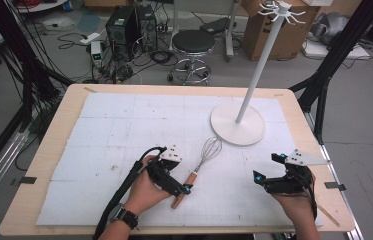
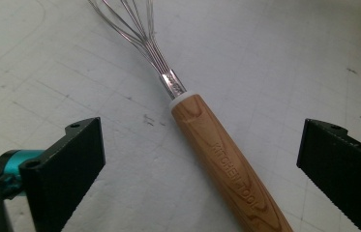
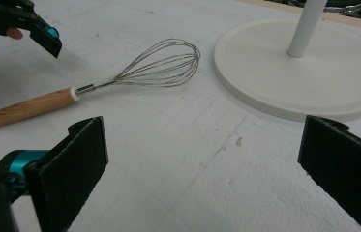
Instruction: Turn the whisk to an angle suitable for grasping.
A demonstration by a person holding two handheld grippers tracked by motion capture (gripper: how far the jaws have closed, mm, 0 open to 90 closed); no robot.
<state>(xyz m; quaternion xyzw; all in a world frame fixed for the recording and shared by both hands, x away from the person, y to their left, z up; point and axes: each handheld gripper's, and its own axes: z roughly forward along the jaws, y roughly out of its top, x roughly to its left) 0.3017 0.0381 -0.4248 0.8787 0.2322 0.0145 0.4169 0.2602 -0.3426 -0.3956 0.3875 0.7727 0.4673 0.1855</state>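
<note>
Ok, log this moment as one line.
left gripper: open, straddling whisk handle | right gripper: open, empty | whisk: flat on table | stand: upright

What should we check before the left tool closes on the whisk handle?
1. Left tool open: ok.
2. Whisk handle lies between its jaws: ok.
3. Jaws low enough to pinch the handle: cannot tell.
4. Whisk flat on the white mat, apart from the stand base: ok.
5. Right tool open, away from the whisk: ok.
6. Hooks on the stand top free: ok.
</note>
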